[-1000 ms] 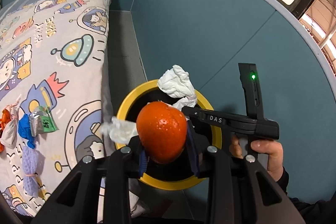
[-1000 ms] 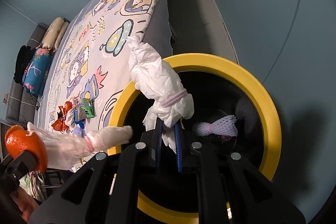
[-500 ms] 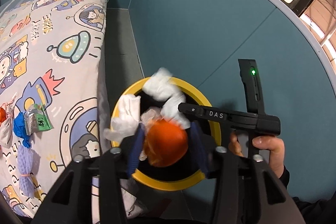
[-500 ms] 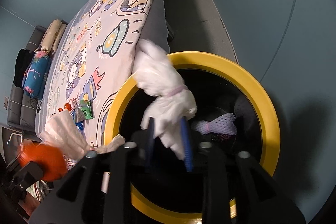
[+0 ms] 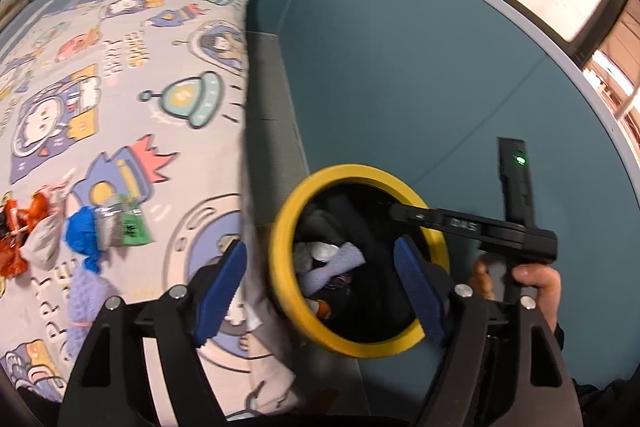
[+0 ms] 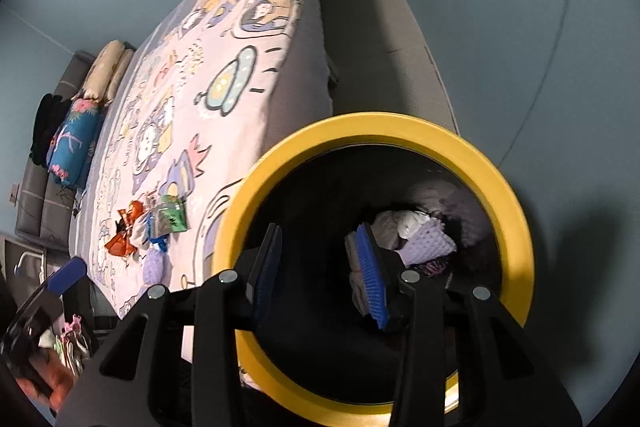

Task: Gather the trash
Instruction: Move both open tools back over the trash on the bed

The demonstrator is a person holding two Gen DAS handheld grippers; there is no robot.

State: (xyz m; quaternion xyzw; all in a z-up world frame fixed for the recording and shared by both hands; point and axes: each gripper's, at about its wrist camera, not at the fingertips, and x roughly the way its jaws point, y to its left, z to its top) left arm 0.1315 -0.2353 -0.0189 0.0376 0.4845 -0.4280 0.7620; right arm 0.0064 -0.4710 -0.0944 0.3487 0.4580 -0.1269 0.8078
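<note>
left wrist view: left claw (image 5: 320, 287) stood wide, just opened, nothing between its pads; remaining trash pile (image 5: 86, 231) lay on bed (image 5: 168, 27), left of yellow-rimmed bin (image 5: 280, 239)
right wrist view: right claw (image 6: 320, 275) partly open, just opened, empty over bin; pile well to its left; left claw judged nearer

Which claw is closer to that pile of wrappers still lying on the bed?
The left claw. It hangs open at the bed's edge, beside the wrapper pile. The right claw, also open and empty, sits over the mouth of the yellow-rimmed bin, farther off.
</note>
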